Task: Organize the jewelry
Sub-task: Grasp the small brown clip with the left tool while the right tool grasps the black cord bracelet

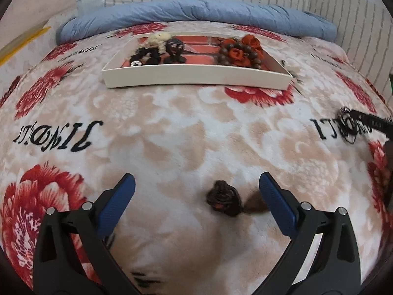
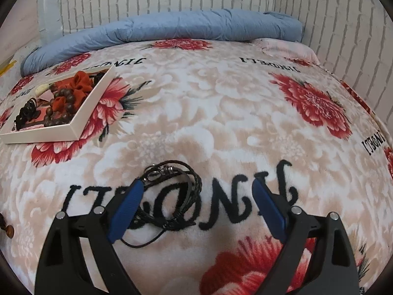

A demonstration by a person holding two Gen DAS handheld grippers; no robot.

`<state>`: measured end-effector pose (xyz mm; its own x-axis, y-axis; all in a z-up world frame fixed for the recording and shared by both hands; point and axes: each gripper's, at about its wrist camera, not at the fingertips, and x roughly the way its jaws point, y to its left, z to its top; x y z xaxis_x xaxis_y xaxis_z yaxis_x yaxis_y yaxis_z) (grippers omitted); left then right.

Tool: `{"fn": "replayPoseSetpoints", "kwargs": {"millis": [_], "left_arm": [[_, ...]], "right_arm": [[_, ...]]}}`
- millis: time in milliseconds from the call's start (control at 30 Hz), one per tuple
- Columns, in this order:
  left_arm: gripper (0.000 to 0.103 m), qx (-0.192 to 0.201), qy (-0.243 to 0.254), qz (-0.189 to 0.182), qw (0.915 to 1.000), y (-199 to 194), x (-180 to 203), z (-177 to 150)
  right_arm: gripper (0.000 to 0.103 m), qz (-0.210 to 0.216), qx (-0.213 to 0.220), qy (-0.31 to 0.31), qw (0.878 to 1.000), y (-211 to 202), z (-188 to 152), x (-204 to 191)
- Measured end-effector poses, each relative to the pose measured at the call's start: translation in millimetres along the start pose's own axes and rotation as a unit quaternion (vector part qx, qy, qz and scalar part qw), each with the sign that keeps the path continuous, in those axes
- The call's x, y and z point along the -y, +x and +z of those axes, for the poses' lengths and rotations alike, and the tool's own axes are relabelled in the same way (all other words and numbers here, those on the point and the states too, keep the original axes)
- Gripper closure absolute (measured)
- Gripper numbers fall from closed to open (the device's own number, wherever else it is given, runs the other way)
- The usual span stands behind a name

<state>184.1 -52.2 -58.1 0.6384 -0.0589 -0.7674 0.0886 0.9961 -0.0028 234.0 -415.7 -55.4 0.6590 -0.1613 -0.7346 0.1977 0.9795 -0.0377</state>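
Note:
A dark brown beaded bracelet point(image 1: 224, 201), bunched up, lies on the floral blanket. My left gripper point(image 1: 197, 179) stands open around it, and the bracelet is nearer the right finger without touching either pad. A black cord necklace point(image 2: 173, 191) with a metal clasp point(image 2: 157, 172) lies coiled on the blanket. My right gripper point(image 2: 198, 184) is open over it, its left finger in front of part of the cord. The pads do not press on the cord. The left wrist view shows the same cord point(image 1: 348, 129) at the far right edge. The white tray point(image 1: 196, 76) holds several pieces.
In the tray point(image 2: 73, 129) lie red fabric flowers point(image 1: 239, 52), brown wooden beads point(image 1: 224, 54), black hair pieces point(image 1: 172, 51) and a cream flower point(image 1: 159, 38). A rolled blue quilt point(image 1: 196, 11) lines the back, under a white brick wall. Loose brown beads point(image 2: 8, 229) sit at the left edge.

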Motion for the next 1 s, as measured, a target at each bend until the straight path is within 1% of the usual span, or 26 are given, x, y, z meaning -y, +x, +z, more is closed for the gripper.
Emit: {"fn": "replayPoseSetpoints", "kwargs": {"millis": [33,67,100,200,233,267,300,333,400,467,567,600,633,733,900,1000], "left_arm": [[0.009,0.0,0.007,0.005,1.0,1,4,-1],[0.015,0.0,0.013,0.006,0.9999,1,6,-1],[0.017,0.001,0.017,0.005,0.9998,1,8,-1],[0.031,-0.006,0.025,-0.001,0.9997,5,12,-2],[0.039,-0.011,0.026,-0.001,0.9996,7,12,-2],[0.044,-0.015,0.026,0.0,0.9995,9,12,-3],[0.044,-0.017,0.027,0.001,0.9995,11,13,-3],[0.046,-0.018,0.029,0.001,0.9994,11,13,-3],[0.05,-0.018,0.034,-0.004,0.9993,12,15,-4],[0.055,-0.019,0.035,-0.007,0.9992,12,15,-4],[0.061,-0.018,0.034,-0.018,0.9991,12,15,-5],[0.062,-0.018,0.034,-0.02,0.9991,12,15,-5],[0.065,-0.018,0.035,-0.022,0.999,12,15,-5],[0.076,-0.018,0.038,-0.03,0.9987,12,16,-5],[0.079,-0.018,0.038,-0.036,0.9985,12,17,-5],[0.08,-0.018,0.033,-0.043,0.9984,12,16,-5]], "right_arm": [[0.015,0.0,-0.002,0.001,1.0,1,0,0],[0.015,0.001,-0.004,0.002,1.0,2,-1,1],[0.015,0.001,-0.008,0.002,1.0,5,-1,1],[0.016,0.003,-0.02,-0.001,1.0,13,-1,-1],[0.017,0.003,-0.023,-0.003,1.0,15,-1,-2],[0.02,0.004,-0.025,-0.005,1.0,17,-1,-3],[0.024,0.005,-0.03,-0.007,1.0,20,0,-4],[0.026,0.005,-0.034,-0.008,0.999,23,0,-5],[0.032,0.005,-0.044,-0.01,0.999,28,-1,-6],[0.034,0.004,-0.045,-0.012,0.999,29,-1,-8],[0.046,0.006,-0.042,-0.019,0.999,27,-2,-11],[0.05,0.006,-0.04,-0.023,0.999,27,-3,-12],[0.053,0.007,-0.039,-0.025,0.999,27,-3,-13],[0.066,0.01,-0.035,-0.031,0.999,25,-2,-17],[0.079,0.015,-0.032,-0.035,0.999,23,-2,-20],[0.092,0.014,-0.024,-0.034,0.999,20,-3,-19]]}}
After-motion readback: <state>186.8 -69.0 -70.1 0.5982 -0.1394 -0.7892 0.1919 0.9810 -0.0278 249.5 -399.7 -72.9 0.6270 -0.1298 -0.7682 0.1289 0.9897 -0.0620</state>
